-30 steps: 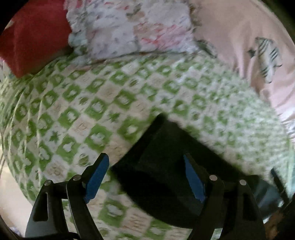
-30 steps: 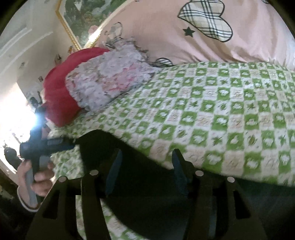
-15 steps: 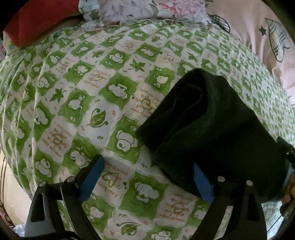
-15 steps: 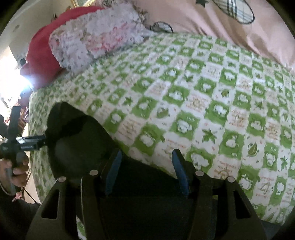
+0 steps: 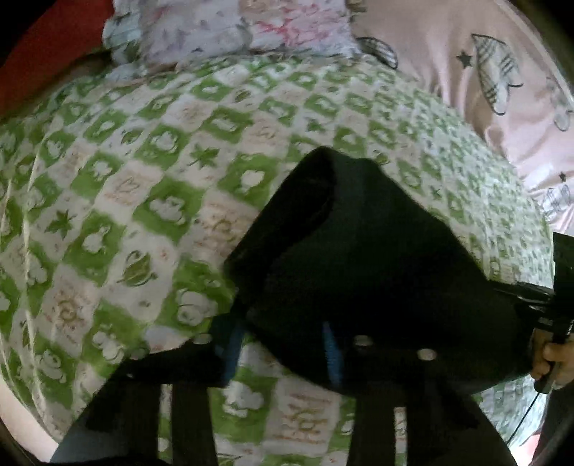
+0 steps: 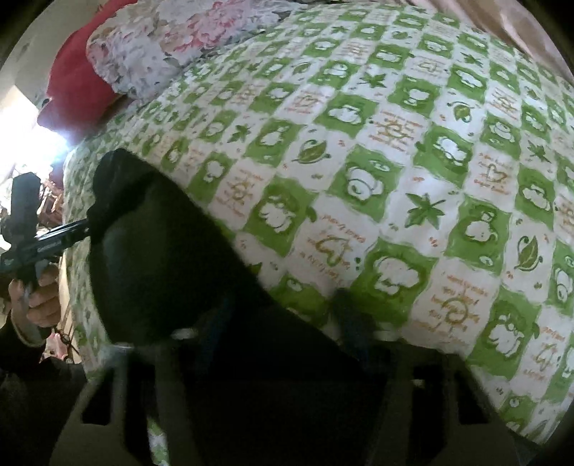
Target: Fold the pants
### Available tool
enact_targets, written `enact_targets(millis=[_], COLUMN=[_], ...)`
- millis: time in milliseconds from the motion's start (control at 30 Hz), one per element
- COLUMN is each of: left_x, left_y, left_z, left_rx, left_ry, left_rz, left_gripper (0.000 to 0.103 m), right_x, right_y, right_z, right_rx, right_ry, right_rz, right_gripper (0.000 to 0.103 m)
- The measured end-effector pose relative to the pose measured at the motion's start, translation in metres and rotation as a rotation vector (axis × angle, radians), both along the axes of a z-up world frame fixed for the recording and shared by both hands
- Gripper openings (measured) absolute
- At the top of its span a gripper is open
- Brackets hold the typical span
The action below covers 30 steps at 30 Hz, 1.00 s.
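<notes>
The black pants (image 5: pixel 376 258) lie folded in a thick bundle on the green-and-white checked bedspread (image 5: pixel 143 200). My left gripper (image 5: pixel 281 344) has its blue-padded jaws narrowed around the bundle's near edge, and the cloth sits between them. In the right wrist view the pants (image 6: pixel 161 258) fill the lower left. My right gripper (image 6: pixel 283 322) has cloth between its fingers; the left finger is buried in black fabric, so the gap is hard to read. The other gripper (image 6: pixel 53 240) shows at the far corner of the pants.
A floral pillow (image 5: pixel 251 32) and a red cushion (image 6: pixel 75 82) lie at the bed's far end. A pink quilt (image 5: pixel 502 89) with plaid hearts lies to the right. The bed's edge falls away at the left (image 6: pixel 71 286).
The left gripper's jaws have narrowed from wide open onto the pants' near edge. The right gripper has moved lower and closer over the bundle. The pants' far corner has lifted a little.
</notes>
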<state>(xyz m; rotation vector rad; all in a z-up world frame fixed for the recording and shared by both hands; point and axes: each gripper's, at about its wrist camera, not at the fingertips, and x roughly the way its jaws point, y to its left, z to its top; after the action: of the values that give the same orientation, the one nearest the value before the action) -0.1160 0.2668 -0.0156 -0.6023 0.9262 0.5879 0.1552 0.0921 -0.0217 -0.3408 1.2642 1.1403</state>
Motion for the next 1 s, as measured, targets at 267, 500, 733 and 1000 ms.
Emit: enact_targets(millis=[267,500,733,1000], left_x=[-0.006,-0.007,0.005,-0.017], left_y=[0.013,0.020,0.019,0.006], left_z=[0.037,0.055,0.019,0.055], left_rx=[-0.031,0.064,0.155,0.271], left_ry=[-0.178,-0.260,-0.137,-0.147], left_rz=[-0.035,-0.087,-0.164,-0.179], left_gripper=[0.020,0.019,0.023,0.051], right_x=[-0.001,0.000,0.003,-0.020], right_y=[-0.005,0.005,0.006,-0.053], right_z=[0.044,0.057,0.015,0.053], right_rx=[0.124,0.191,0.175,0.263], right_ry=[-0.099,-0.218,-0.162,-0.216], right_rz=[-0.106,-0.238,-0.354,-0.497], right_gripper=[0.007,0.006,0.013,0.058])
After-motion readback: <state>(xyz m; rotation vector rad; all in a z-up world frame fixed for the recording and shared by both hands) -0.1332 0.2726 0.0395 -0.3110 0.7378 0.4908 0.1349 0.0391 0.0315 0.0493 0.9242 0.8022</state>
